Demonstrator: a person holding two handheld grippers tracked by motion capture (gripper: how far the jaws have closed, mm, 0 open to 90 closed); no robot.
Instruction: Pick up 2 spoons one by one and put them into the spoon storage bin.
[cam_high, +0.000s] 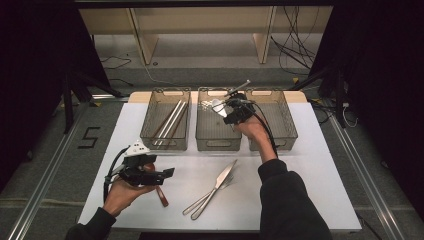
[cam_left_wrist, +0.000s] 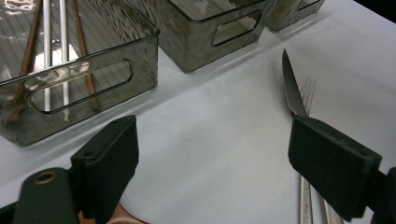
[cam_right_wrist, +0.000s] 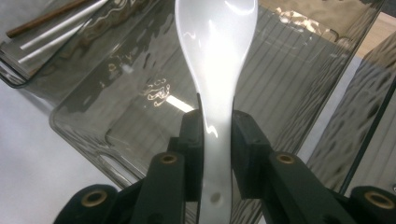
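My right gripper (cam_high: 229, 109) is shut on the handle of a white spoon (cam_high: 218, 106), held over the far end of the middle bin (cam_high: 218, 144). In the right gripper view the spoon (cam_right_wrist: 215, 60) runs up from between the two pads, bowl outward, above the bin's ribbed floor, with my right gripper (cam_right_wrist: 217, 135) clamped on its stem. My left gripper (cam_high: 167, 174) hovers low over the front left of the table, open and holding nothing. From its own view my left gripper (cam_left_wrist: 219, 163) faces a knife (cam_left_wrist: 292, 88) and a fork (cam_left_wrist: 308, 86) lying on the white top.
Three clear grey bins stand side by side at the back. The left bin (cam_high: 165, 142) holds white and brown chopsticks (cam_high: 170, 122); the right bin (cam_high: 285, 136) looks bare. Knife and fork (cam_high: 212, 190) lie front centre. A reddish-brown utensil (cam_high: 161, 195) lies under my left gripper.
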